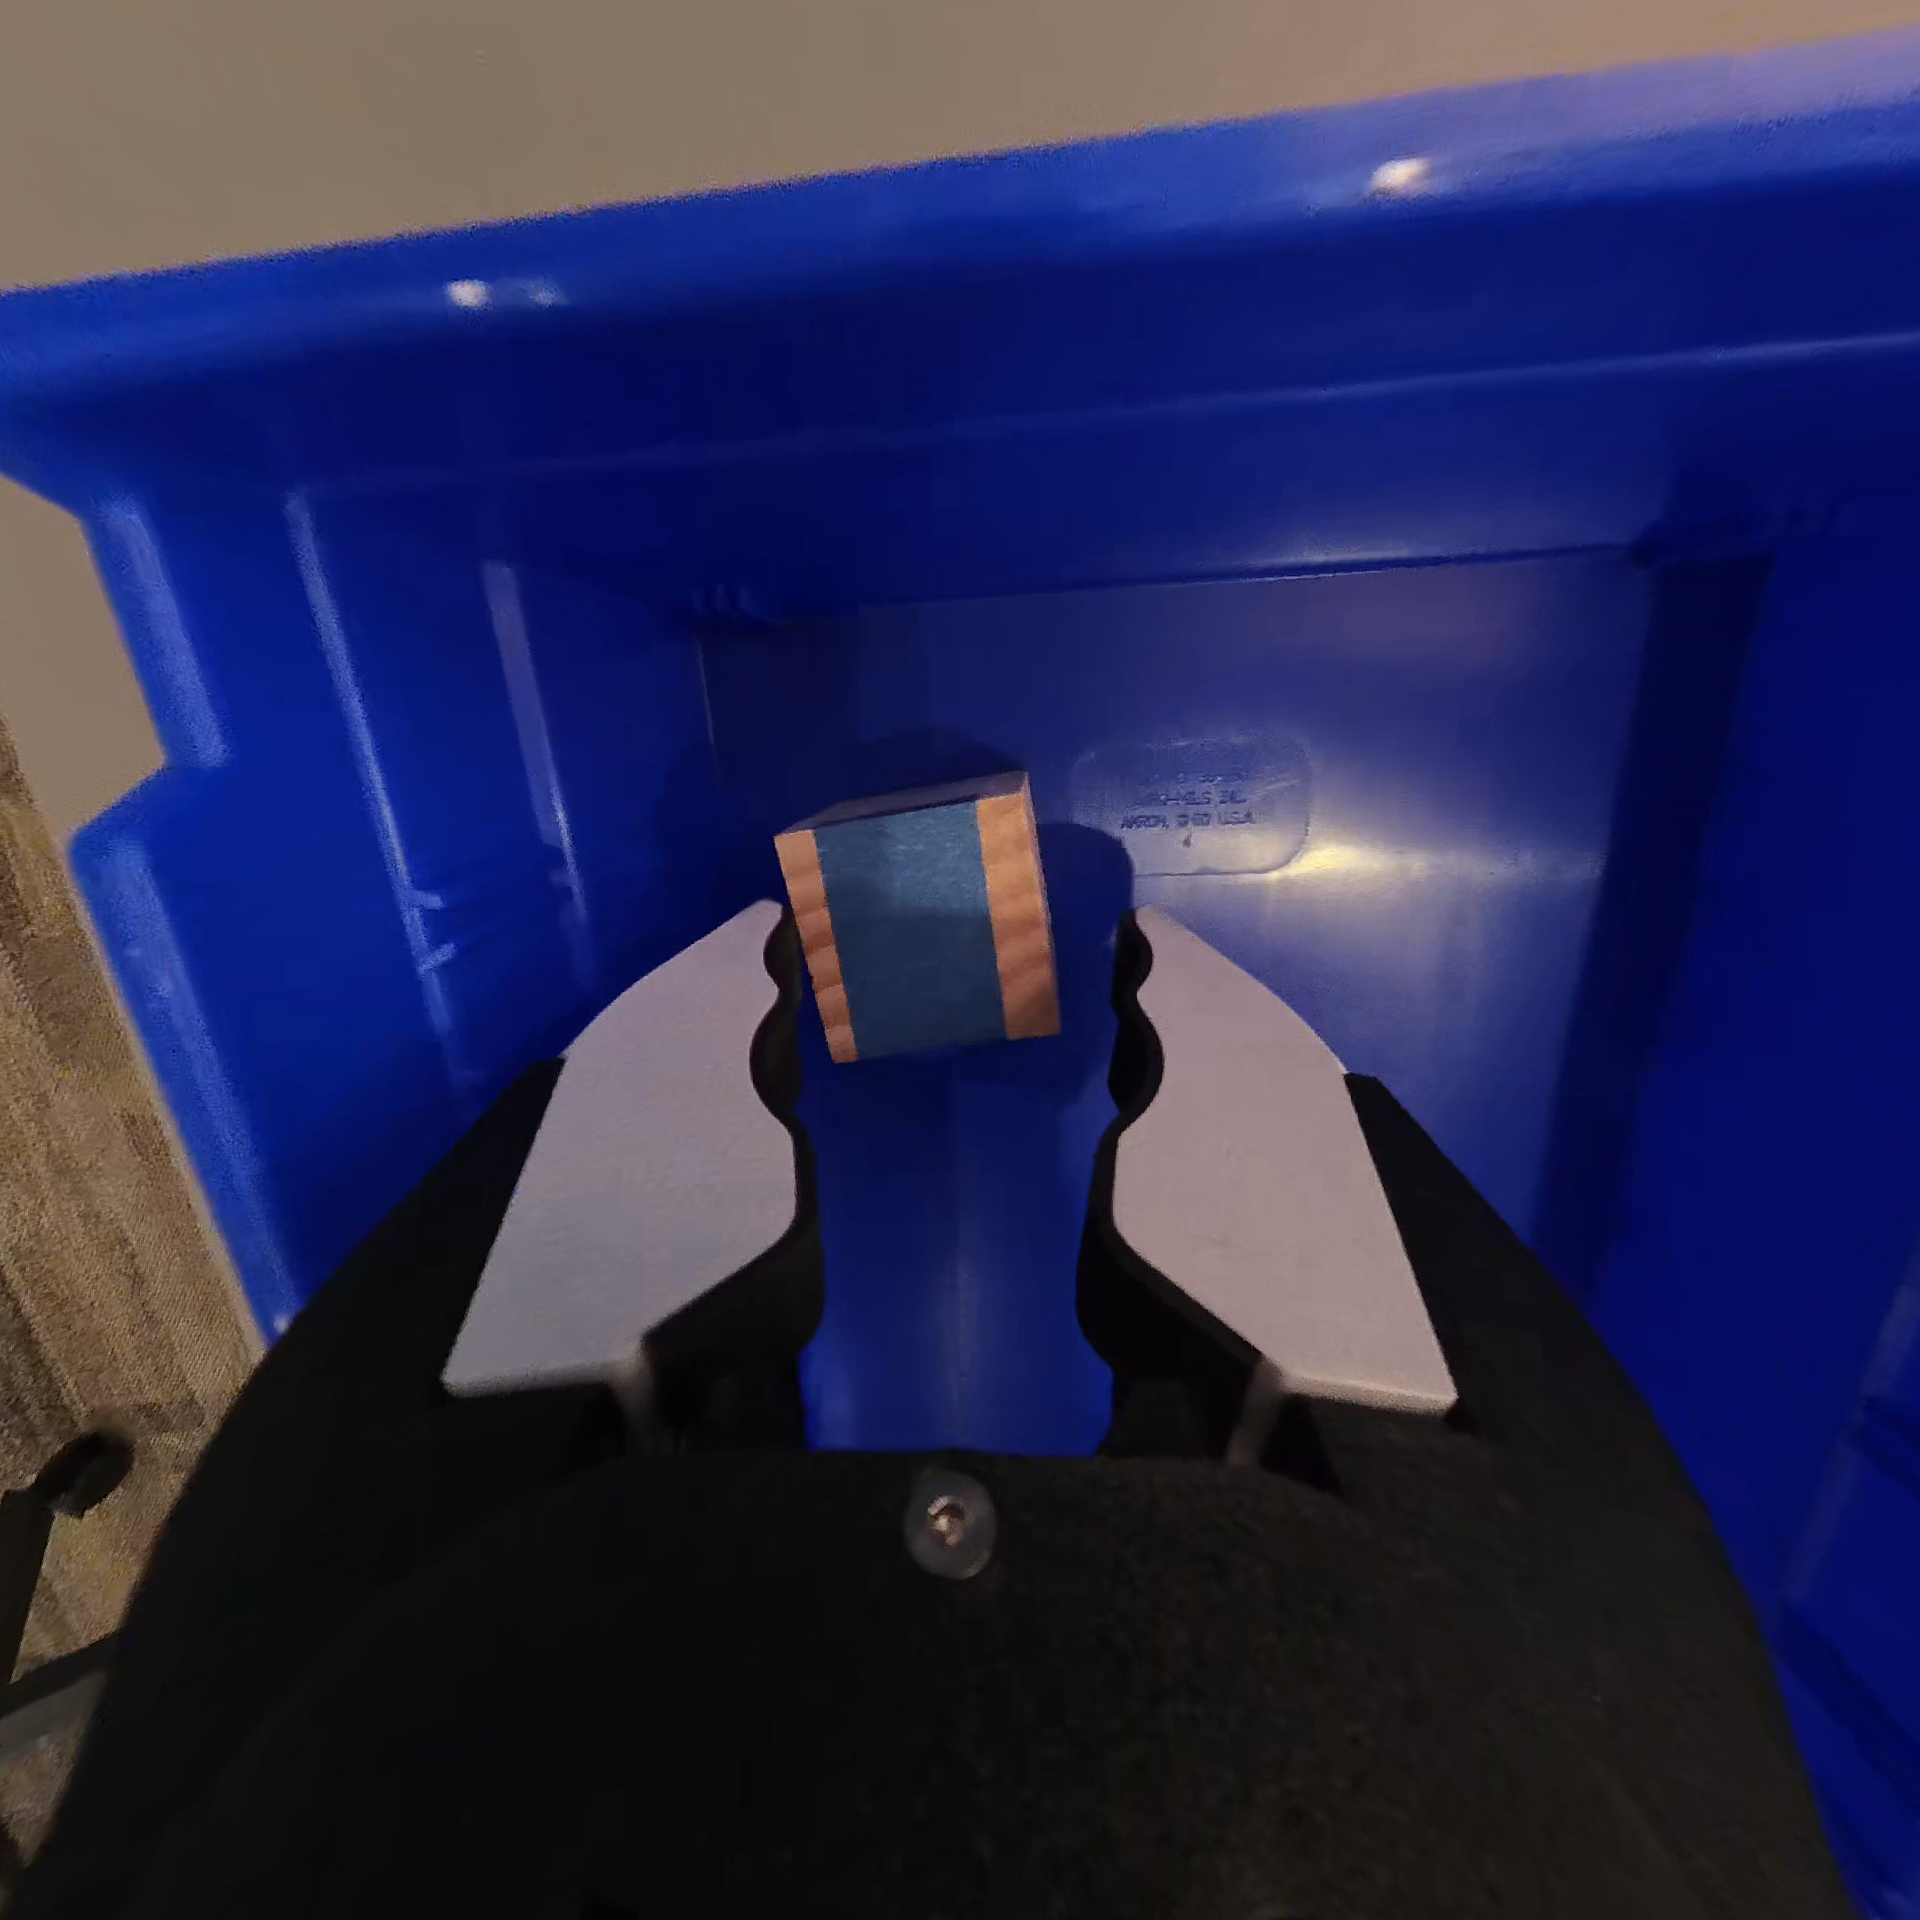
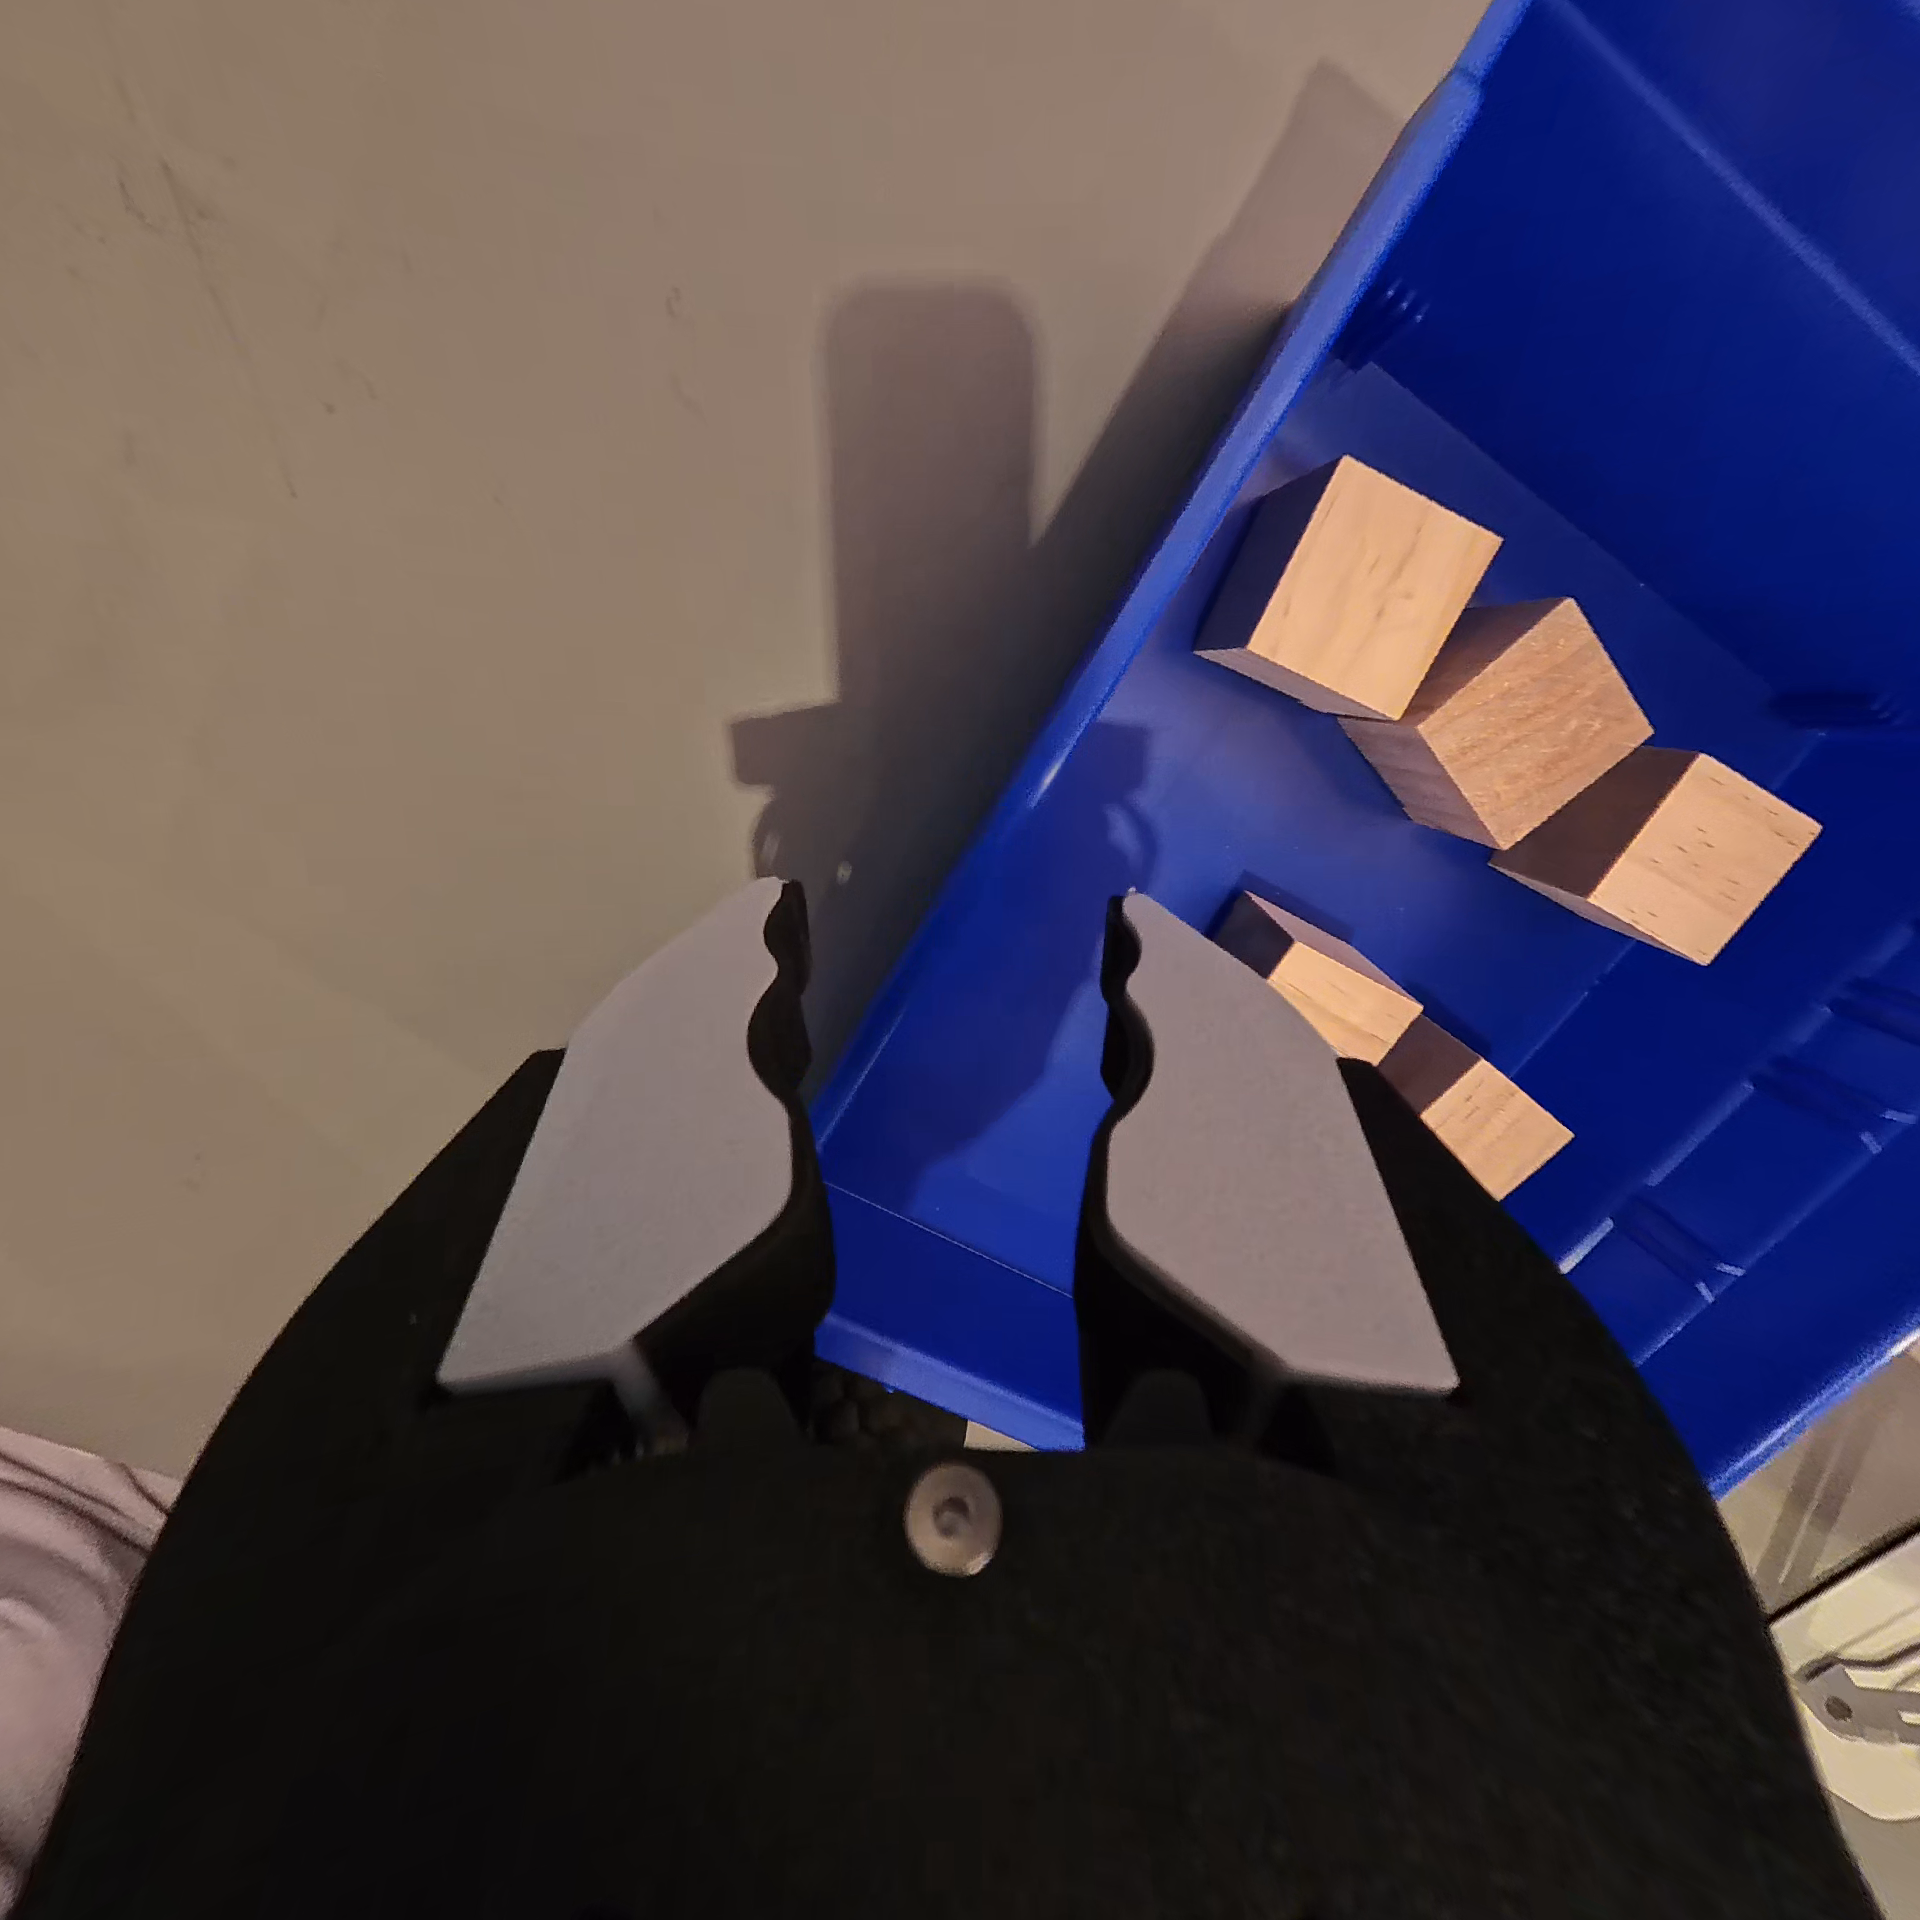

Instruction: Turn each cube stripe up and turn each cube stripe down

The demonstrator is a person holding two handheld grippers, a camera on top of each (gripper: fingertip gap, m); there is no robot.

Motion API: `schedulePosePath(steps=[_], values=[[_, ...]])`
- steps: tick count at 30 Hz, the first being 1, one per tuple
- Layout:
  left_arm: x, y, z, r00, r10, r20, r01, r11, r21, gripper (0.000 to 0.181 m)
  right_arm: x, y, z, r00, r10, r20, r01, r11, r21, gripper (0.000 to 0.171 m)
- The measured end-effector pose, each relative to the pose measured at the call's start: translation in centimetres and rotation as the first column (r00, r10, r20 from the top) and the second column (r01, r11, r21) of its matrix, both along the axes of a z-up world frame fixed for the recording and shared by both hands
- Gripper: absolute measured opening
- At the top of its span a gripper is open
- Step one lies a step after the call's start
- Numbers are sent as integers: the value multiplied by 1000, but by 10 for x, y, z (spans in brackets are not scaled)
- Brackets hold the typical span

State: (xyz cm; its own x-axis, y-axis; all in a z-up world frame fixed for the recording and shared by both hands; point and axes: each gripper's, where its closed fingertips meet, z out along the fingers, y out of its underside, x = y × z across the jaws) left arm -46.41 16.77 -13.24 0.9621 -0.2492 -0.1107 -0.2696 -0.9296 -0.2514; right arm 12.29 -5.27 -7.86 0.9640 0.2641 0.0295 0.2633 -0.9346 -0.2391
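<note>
**Open left gripper framing a striped wooden cube inside a blue bin**

Left wrist view: a small wooden cube (image 1: 920, 925) resting on the floor of a deep blue plastic bin (image 1: 416, 727), slightly skewed, with a wide blue tape stripe (image 1: 906, 930) across the face turned toward the camera and bare wood showing along both edges. Left gripper (image 1: 951, 940) released, jaws spread either side of the cube; left finger seemingly at or just beside the cube's edge, right finger clearly apart from it. Nothing grasped. Some motion blur along the bin rim.

Right wrist view: right gripper (image 2: 951, 925) also released and empty, hovering over the near wall of the same blue bin (image 2: 935, 1195), pale tabletop (image 2: 416, 520) to its left. Five plain-looking wooden cubes inside, to the right: three (image 2: 1351, 587), (image 2: 1517, 727), (image 2: 1683, 862) in a touching diagonal row, two more (image 2: 1340, 1003), (image 2: 1486, 1127) nearer the gripper and partly hidden behind its right finger. No stripe visible on any of these from here; striped faces possibly down or turned away.

Handling, as a judgement: likely light, rigid and hard-edged, with no give under pressure and little risk of damage. Smooth sanded wood and slick tape, so prone to pivoting or slipping if pinched near a corner. Best held squarely across two opposite bare-wood faces, mid-height, stripe left uncovered, wavy finger pads flat against the sides. Glossy bin floor likely to let a nudged cube slide rather than tip.
</note>
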Motion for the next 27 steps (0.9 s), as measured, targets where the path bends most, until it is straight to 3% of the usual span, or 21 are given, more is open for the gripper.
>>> schedulePosePath(steps=[10,13,16,19,22,24,27], values=[[12,1,-6,995,-4,104,9,999,-39,46,-3,-2,-6,999,25,26,-24,999,-32,53],[25,-2,15,984,-59,168,58,998,8,46,-5,-1,-8,999,37,37,-36,999,-35,53],[57,-9,54,926,-160,342,131,986,106,46,-9,2,-5,997,56,45,-55,998,-18,51],[106,-32,109,762,-338,552,241,940,242,46,-14,11,6,994,83,69,-87,995,51,49],[163,-75,167,467,-513,720,359,854,376,45,-25,25,28,984,144,109,-163,968,189,42],[193,-105,191,293,-569,768,425,797,429,46,-38,29,48,985,150,83,-167,944,283,38],[231,-142,210,87,-579,811,490,733,471,45,-50,37,87,964,168,207,-247,857,453,43]])
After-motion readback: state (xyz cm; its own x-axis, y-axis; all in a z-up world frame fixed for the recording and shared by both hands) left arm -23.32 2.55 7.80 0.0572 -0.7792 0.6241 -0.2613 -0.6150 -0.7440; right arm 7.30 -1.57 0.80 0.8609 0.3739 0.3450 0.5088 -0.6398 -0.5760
